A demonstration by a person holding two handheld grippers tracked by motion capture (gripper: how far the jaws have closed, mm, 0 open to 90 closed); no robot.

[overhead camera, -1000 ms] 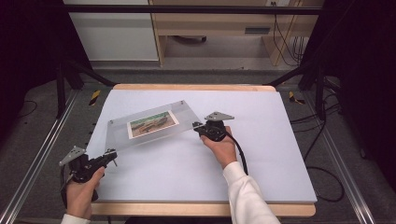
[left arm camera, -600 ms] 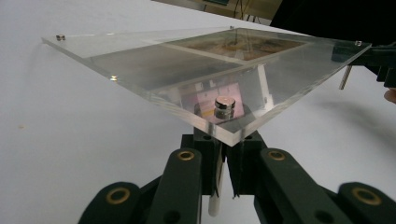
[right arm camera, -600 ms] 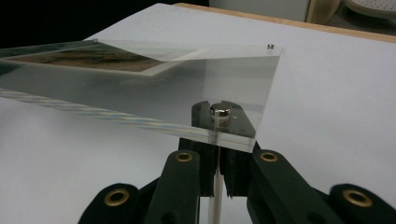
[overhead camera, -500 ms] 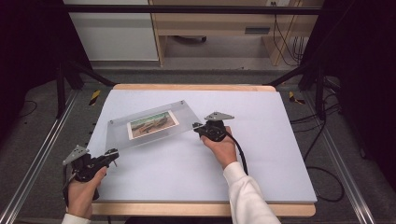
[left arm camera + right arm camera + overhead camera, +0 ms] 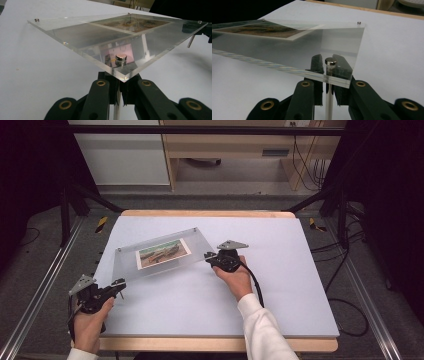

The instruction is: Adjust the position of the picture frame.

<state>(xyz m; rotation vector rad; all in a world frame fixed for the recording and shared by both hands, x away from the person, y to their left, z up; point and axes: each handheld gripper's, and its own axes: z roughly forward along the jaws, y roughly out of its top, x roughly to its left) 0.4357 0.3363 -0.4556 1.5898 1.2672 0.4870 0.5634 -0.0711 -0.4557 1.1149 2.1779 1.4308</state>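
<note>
Frame (image 5: pixel 157 254) of clear acrylic with a photo (image 5: pixel 163 253) inside is the thing in hand, and it hangs just above the white table (image 5: pixel 280 285), toward the left half of it, touching the table nowhere that I can see. The left gripper (image 5: pixel 118 285) pinches a metal standoff leg (image 5: pixel 117 110) under the frame corner nearest the person, with jaws pressed close on it. The right gripper (image 5: pixel 209 256) holds the leg (image 5: pixel 329 100) under the opposite corner in the same way; its jaws have just been opening a very little, yet the leg stays between them.

To do this step well, I judge both hands must keep one level, because the grip is on two thin legs only and the plate can swing around the line between them. Both grips should stay firm until all legs stand on the table.

In the high view, the long axis of the frame runs from low left to upper right of the table, turned a little against the table's front edge. The photo follows this axis, and its face points up.
</note>
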